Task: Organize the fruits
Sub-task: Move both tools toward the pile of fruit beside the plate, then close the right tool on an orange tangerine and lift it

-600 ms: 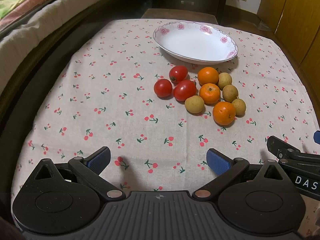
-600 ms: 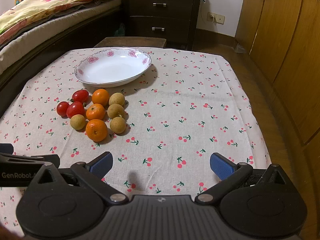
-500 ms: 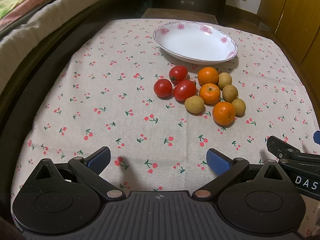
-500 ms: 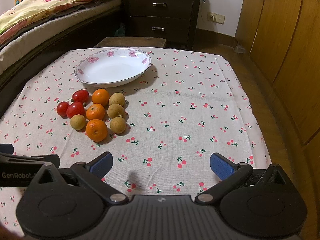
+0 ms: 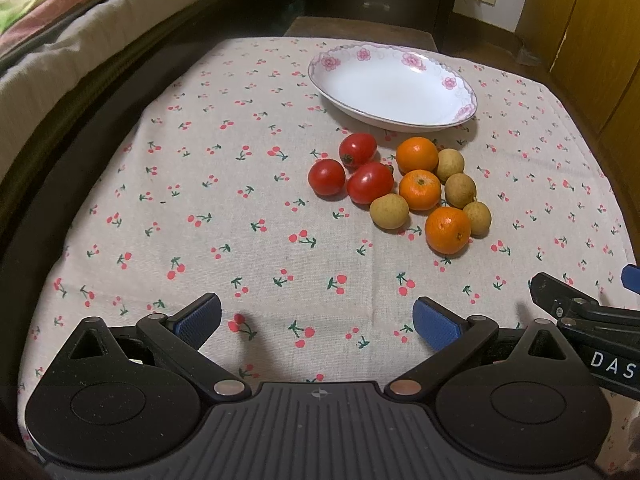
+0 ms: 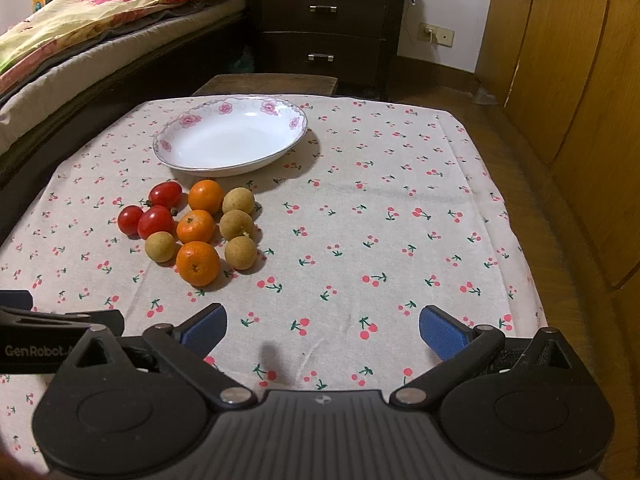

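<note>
A cluster of fruit lies on the cherry-print tablecloth (image 5: 240,208): three red tomatoes (image 5: 370,182) (image 6: 156,221), three oranges (image 5: 420,190) (image 6: 196,226) and several tan longans (image 5: 389,211) (image 6: 237,224). Just behind them stands a white dish (image 5: 466,110) (image 6: 296,122) with pink flowers on its rim, nothing in it. My left gripper (image 5: 317,318) is open near the table's front edge, well short of the fruit. My right gripper (image 6: 323,328) is open too, to the right of the cluster, nothing between its fingers.
A bed (image 6: 80,60) with a colourful quilt runs along the left. A dark nightstand (image 6: 324,32) and a low stool (image 6: 268,82) sit behind the table. Wooden cupboard doors (image 6: 580,80) line the right. The other gripper's black body (image 5: 592,320) shows at the left wrist view's right edge.
</note>
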